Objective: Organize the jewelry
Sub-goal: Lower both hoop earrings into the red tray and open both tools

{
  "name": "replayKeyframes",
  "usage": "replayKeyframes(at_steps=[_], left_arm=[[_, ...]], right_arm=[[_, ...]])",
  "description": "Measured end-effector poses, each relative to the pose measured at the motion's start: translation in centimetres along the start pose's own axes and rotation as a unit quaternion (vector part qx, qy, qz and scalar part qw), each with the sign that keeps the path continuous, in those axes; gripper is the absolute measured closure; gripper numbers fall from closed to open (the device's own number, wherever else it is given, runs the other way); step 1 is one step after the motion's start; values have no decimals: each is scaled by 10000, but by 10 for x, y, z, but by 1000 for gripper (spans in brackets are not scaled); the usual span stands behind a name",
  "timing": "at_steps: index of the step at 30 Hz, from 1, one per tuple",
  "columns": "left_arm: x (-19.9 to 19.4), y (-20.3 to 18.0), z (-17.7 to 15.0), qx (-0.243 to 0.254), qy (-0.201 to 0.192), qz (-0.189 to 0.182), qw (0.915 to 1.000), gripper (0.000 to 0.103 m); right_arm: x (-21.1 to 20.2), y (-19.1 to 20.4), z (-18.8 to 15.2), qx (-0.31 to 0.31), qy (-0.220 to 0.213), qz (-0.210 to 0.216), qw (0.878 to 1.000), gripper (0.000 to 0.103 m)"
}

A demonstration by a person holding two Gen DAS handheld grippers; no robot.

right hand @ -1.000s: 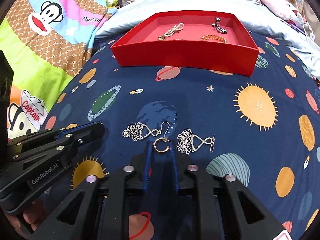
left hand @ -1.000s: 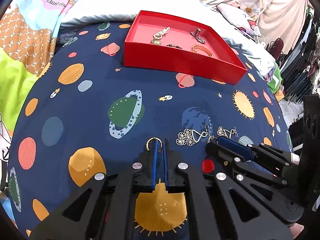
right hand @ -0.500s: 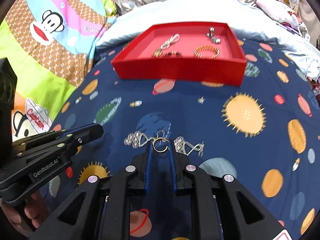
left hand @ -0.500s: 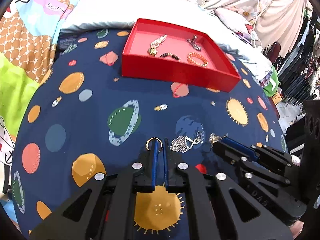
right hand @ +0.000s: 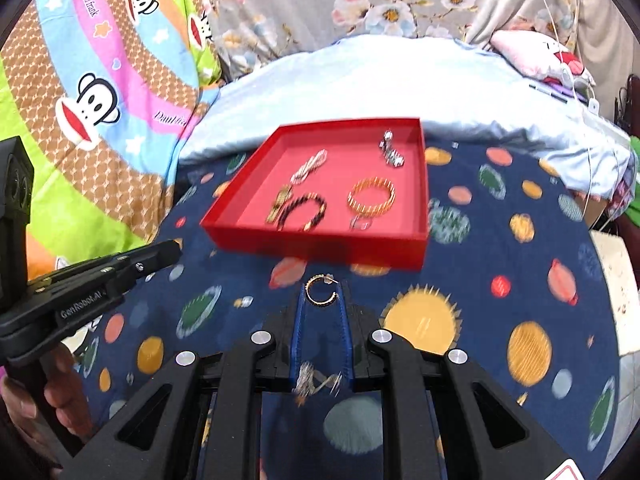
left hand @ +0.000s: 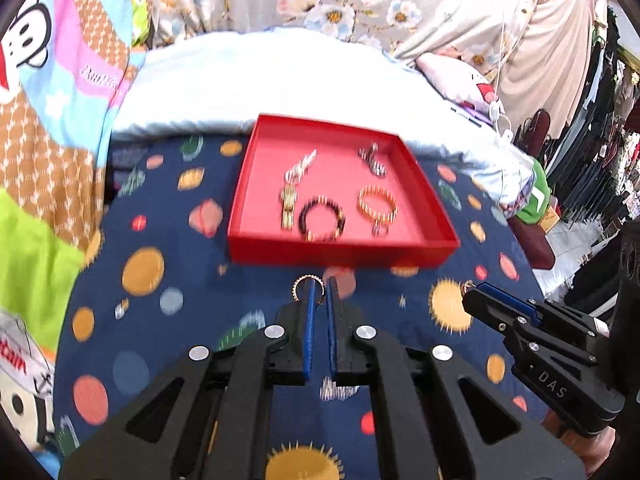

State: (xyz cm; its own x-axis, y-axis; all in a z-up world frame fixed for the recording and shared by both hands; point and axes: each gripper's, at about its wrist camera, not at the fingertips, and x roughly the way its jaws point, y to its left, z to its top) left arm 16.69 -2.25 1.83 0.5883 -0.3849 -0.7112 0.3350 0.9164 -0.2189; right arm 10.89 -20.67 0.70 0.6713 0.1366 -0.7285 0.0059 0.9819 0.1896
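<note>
The left gripper point(left hand: 319, 285) pinches one small gold hoop earring point(left hand: 307, 285) between its blue-lined fingertips, the two jaws pressed nearly together on the ring's right side. The right gripper point(right hand: 322, 294) likewise clamps a second gold hoop earring point(right hand: 321, 291), this one an open C-shape with a tiny post, held across the gap between its two blue pads. Both earrings hang above the dark blue planet-print bedspread point(left hand: 168, 264), just short of the near wall of the shallow red rectangular tray point(left hand: 340, 250).

Inside the tray I count six pieces: one pale twisted chain bracelet point(left hand: 301, 165), one flat gold band piece point(left hand: 288, 208), one dark beaded bracelet point(left hand: 322, 219), one gold ribbed bangle point(left hand: 377, 204), one small silver ring point(left hand: 379, 230) touching the bangle's near edge, and one silver-and-dark dangling piece point(left hand: 372, 159) at the far right corner. They are blurred, so finer detail cannot be told.

On the bedspread beneath the grippers lie silvery filigree drop earrings point(right hand: 316, 382), smeared by blur, so their number cannot be told.

Behind the tray lies one pale blue pillow point(right hand: 360, 80); a monkey-cartoon quilt point(right hand: 92, 92) covers the left side.
</note>
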Motion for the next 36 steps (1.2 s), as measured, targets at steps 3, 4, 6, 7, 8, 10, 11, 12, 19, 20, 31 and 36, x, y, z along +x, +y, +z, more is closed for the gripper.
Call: replayKeyframes(at_steps=[3,4,6,7,8,10,11,12,19,20,31,36], left_arm=[[3,-3,15,53,-122,26,9999,98],[6,-4,22,79,-170,43,9998,98],[12,-6,36,135,-256,72,9996,98],[15,-7,41,162,-283,94,9994,98],[18,-8,47,183,-315,107,9993,98],[27,-9,60,221,-384,165,9989,98],[31,-9,65,230,-402,172,9988,98],[36,-9,70,229,-408,173,9988,98],[85,-9,102,307,-245,140,9991,98],[90,-9,104,302,-222,151,9992,98],[147,-3,118,257,91,235,9994,98],[158,-1,121,253,148,311,9991,98]], right_arm=[[4,-5,18,-28,-122,-35,9999,89],[5,-6,22,-33,-146,-42,9999,89],[11,-9,36,-58,-231,-79,9997,89],[13,-11,42,-66,-259,-95,9996,89],[18,-14,50,-72,-288,-110,9995,89],[25,-18,61,-54,-314,-110,9994,89],[31,-20,68,-42,-312,-107,9994,89],[38,-23,74,-27,-310,-112,9995,89],[88,-33,111,17,-129,-86,9999,89],[94,-33,113,-3,-103,-104,9999,89],[151,-44,132,23,180,-112,9998,88],[162,-48,136,83,196,-95,9997,88]])
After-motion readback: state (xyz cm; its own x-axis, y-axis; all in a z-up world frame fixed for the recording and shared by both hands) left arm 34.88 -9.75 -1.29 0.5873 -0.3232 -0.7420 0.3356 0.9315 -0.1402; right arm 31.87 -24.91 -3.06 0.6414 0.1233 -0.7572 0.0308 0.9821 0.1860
